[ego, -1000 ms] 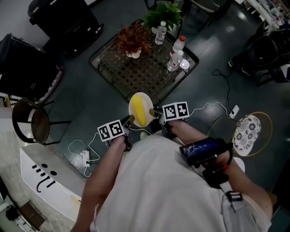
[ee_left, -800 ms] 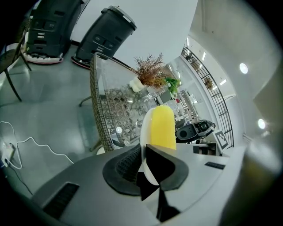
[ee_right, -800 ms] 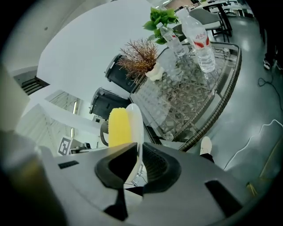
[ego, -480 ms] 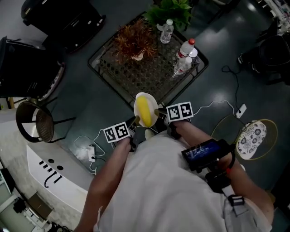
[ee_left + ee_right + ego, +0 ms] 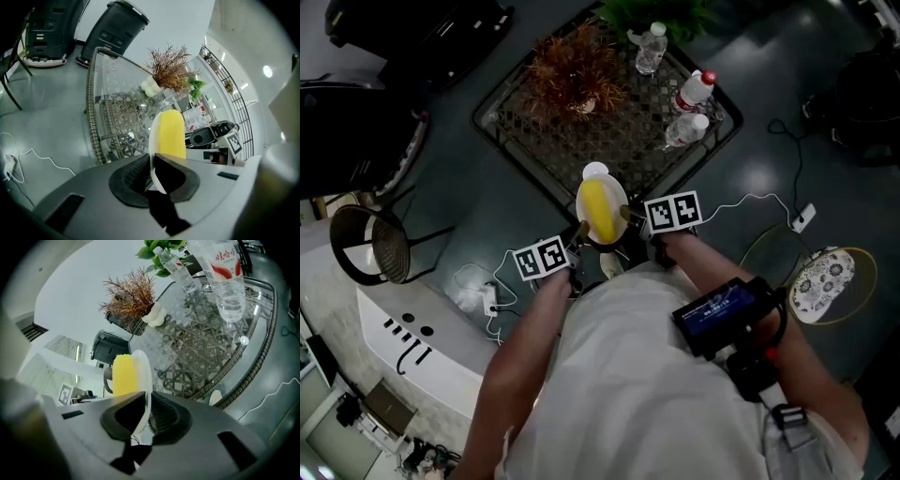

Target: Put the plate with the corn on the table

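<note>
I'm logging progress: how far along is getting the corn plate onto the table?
Done: the left gripper and right gripper are shut on the rim of the plate, corn on it. In hand: the plate hangs at the near corner of the glass table. Left: set it on the glass and let go.

Head view steeply down from overhead; gripper views close at opposite sides of the plate (image 5: 622, 199), both toward the table (image 5: 609, 136).

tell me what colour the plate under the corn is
Plain white; the round plate under the yellow corn cob shows best in the right gripper view.
</note>
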`<state>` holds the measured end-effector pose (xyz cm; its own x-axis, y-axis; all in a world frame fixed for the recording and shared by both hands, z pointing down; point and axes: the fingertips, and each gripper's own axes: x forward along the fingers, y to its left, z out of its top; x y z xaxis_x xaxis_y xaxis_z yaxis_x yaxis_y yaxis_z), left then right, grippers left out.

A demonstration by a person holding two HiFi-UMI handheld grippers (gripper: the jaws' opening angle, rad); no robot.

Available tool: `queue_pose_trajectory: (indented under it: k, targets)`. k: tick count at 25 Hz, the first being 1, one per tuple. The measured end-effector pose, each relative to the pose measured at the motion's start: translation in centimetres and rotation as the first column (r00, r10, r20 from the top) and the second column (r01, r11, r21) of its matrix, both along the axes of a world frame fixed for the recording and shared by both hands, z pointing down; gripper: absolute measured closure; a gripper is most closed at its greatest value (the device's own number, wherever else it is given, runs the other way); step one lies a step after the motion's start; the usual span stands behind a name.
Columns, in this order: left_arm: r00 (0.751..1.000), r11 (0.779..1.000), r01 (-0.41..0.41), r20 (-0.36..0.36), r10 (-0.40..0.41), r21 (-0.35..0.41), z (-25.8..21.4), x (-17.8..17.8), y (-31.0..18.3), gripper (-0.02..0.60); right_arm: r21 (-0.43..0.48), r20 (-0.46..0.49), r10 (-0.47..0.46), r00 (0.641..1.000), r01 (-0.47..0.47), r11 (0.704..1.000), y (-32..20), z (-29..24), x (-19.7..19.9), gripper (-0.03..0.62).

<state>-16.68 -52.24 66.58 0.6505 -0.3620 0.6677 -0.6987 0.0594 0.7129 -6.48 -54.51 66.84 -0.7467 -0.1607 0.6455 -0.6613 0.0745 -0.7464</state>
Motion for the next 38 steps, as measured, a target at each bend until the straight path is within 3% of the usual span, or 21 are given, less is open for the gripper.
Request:
queue_pose_trajectory:
  k: [14, 21, 38]
  targets:
    - [1.0, 1.0, 0.007, 0.014, -0.006, -0.024, 3.2, 1.4, -5.1, 0.546, 0.002, -0.016, -0.009, 1.0, 0.009, 1.0, -5.2, 3.2, 1.3, 0.549]
    - [1.0, 0.998, 0.01, 0.014, -0.009, -0.061, 5.5, -0.4, -8.3, 0.546, -0.026, -0.036, -0.015, 0.999, 0.014, 1.0, -8.4, 5.4, -0.5, 0.549]
    - [0.992, 0.999, 0.015, 0.123, -0.011, -0.031, 8.1, 0.8, -9.9, 0.545, 0.062, -0.108, -0.034, 0.994, 0.041, 0.997, -10.3, 8.3, 0.6, 0.548]
